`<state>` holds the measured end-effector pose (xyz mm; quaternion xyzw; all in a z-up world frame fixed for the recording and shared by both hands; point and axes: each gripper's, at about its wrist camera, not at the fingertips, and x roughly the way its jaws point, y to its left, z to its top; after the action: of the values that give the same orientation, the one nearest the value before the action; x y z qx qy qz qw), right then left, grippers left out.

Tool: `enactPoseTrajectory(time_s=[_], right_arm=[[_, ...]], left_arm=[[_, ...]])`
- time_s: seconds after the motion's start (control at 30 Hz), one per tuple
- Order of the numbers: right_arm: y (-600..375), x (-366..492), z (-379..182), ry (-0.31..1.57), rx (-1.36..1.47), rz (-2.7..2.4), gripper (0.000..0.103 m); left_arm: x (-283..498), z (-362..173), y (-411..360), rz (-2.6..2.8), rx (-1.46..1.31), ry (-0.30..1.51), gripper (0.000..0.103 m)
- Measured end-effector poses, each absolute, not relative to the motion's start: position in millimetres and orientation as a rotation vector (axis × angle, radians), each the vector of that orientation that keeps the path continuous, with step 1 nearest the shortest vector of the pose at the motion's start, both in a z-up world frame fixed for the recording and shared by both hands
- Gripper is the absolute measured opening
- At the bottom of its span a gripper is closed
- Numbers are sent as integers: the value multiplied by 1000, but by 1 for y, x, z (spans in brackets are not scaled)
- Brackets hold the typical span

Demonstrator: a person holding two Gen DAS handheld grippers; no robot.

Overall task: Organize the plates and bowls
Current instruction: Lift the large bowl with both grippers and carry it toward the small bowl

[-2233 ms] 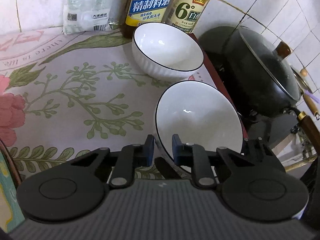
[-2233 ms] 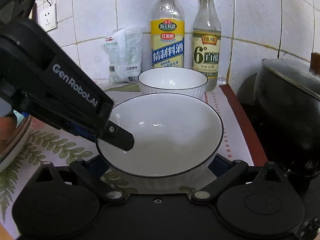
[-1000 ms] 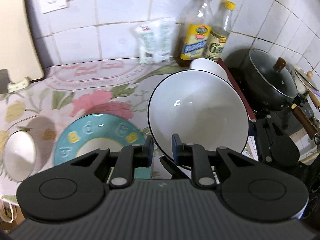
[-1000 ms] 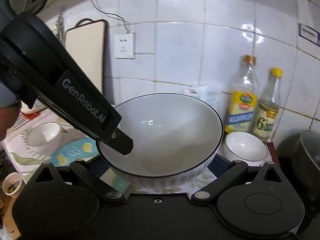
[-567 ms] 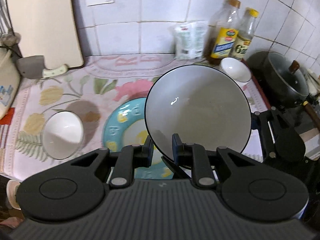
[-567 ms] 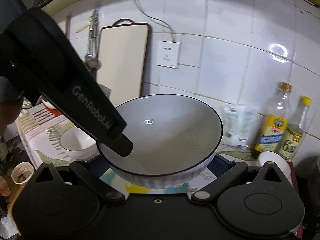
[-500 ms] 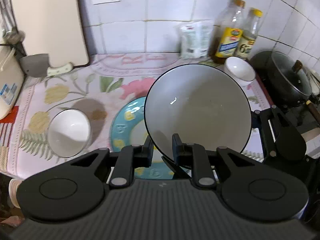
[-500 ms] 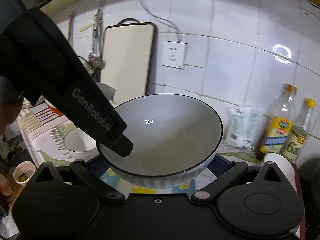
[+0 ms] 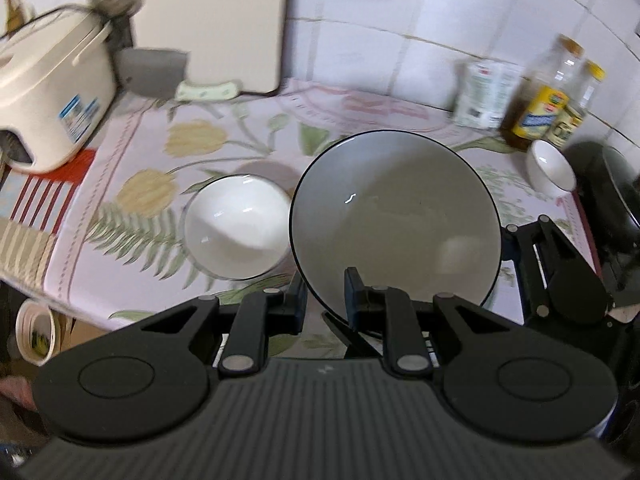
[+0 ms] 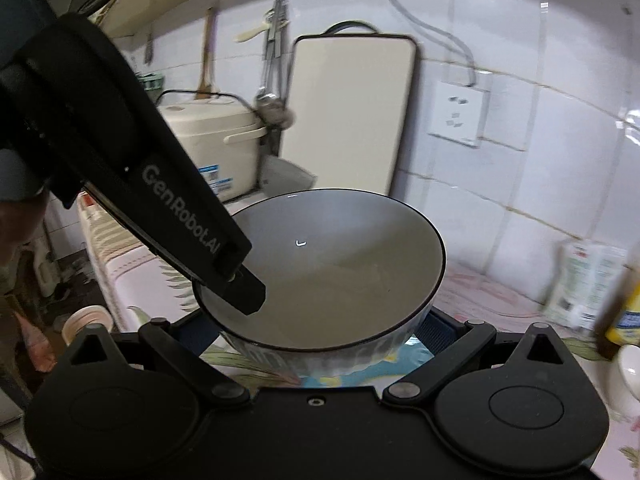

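A large white bowl with a thin black rim (image 9: 396, 216) is held in the air by both grippers. My left gripper (image 9: 326, 294) is shut on its near rim. My right gripper (image 10: 320, 344) clamps the bowl (image 10: 320, 272) across its ribbed sides. The left gripper's body (image 10: 168, 204) crosses the right wrist view. A second white bowl (image 9: 238, 228) sits on the flowered cloth just left of and below the held bowl. A smaller white bowl (image 9: 550, 170) stands at the back right by the bottles. A teal plate (image 10: 408, 354) shows under the held bowl.
A cream rice cooker (image 9: 48, 96) stands at the left, a cutting board (image 9: 208, 20) leans on the tiled wall. Bottles (image 9: 540, 116) and a white packet (image 9: 486, 94) stand at the back right. A black pot (image 9: 608, 200) is at the right. The counter edge is near.
Both grippers have lifted the large bowl off the counter near the bottles and carried it left. The rice cooker and the second white bowl have come into view.
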<state>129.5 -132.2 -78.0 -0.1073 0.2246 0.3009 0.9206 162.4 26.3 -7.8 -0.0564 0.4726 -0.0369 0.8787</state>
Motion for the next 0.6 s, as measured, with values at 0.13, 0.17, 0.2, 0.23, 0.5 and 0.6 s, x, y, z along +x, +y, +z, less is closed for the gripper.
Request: enactPoseTrajectory(time_s=[0.13, 0.17, 0.2, 0.23, 0.5, 0.6], right_arm=[[-108, 140, -82, 500, -226, 658, 102], [-103, 144, -82, 512, -217, 663, 102], [-98, 149, -83, 520, -210, 669, 102], [-92, 153, -84, 527, -206, 675, 102], [-54, 189, -102, 582, -199, 730, 102], [-42, 197, -111, 614, -208, 734, 102]], left_arm=[[171, -15, 52, -43, -154, 999, 17], [175, -17, 60, -36, -169, 1002, 17], [178, -18, 65, -32, -179, 1003, 17], [182, -19, 71, -31, -193, 1001, 18], [210, -45, 111, 28, -253, 1015, 18], [218, -59, 122, 47, -284, 1029, 18]])
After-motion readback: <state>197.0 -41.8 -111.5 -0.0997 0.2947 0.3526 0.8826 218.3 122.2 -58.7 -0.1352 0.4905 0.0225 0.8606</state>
